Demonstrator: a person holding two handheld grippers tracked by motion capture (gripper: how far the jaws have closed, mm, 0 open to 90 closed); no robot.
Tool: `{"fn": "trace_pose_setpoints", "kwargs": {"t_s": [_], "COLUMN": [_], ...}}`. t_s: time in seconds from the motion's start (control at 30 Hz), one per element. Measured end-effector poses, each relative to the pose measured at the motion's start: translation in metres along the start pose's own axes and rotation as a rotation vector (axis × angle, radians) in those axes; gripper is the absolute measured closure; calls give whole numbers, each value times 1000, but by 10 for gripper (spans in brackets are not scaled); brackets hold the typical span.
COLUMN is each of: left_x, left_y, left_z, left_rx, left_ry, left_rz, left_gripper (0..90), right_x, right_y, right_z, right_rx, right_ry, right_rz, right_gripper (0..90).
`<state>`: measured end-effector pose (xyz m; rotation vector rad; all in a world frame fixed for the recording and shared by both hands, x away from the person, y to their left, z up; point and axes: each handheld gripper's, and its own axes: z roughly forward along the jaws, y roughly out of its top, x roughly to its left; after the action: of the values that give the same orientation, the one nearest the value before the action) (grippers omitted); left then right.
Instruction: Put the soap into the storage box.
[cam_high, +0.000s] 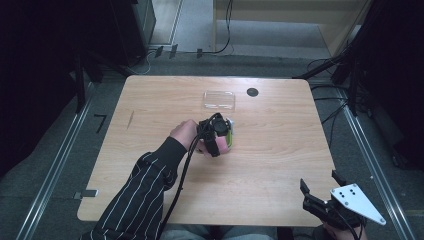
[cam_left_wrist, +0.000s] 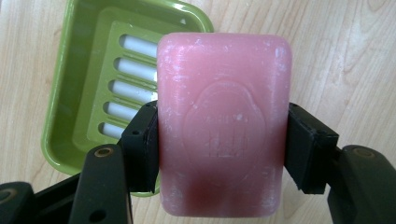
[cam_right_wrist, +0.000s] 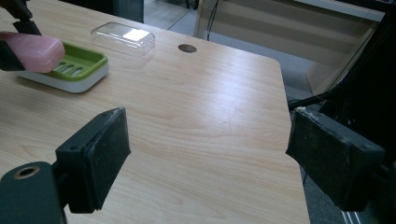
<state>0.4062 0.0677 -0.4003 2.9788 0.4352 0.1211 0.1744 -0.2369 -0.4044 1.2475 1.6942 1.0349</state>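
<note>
Above the dish (cam_left_wrist: 70, 84), a soap (cam_left_wrist: 223, 123) was held across its width by the left gripper (cam_left_wrist: 223, 154); the right gripper (cam_right_wrist: 208, 154) was kept open, well apart.

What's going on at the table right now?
The left gripper has its fingers clamped on a pink bar of soap, held just above a green soap dish. The dish's clear lid lies farther back on the table. The right gripper waits open near the table's front right corner.
</note>
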Motion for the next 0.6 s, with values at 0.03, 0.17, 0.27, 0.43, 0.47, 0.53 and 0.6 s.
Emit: {"fn": "trace_pose_setpoints", "kwargs": {"t_s": [0.03,0.17,0.27,0.43,0.47,0.53,0.6], "left_x": [0,4,7,11,11,12,14], "left_y": [1,2,2,2,1,1,2], "left_z": [0,0,1,-1,0,-1,-1], "left_rx": [-1,3,6,8,4,0,-4], "left_ry": [0,2,4,14,15,16,23], "left_rz": [-3,4,9,30,30,32,37], "left_gripper": [385,384,385,384,384,385,385], "right_x": [0,0,0,0,0,0,1], "right_y": [0,0,0,0,0,0,0], "right_z": [0,0,0,0,0,0,0], "right_rx": [-1,-1,0,-1,0,1,2], "right_ry": [1,3,2,1,1,2,2], "right_rz": [0,-1,0,-3,0,-3,-6], "right_gripper": [135,135,135,135,135,135,135]}}
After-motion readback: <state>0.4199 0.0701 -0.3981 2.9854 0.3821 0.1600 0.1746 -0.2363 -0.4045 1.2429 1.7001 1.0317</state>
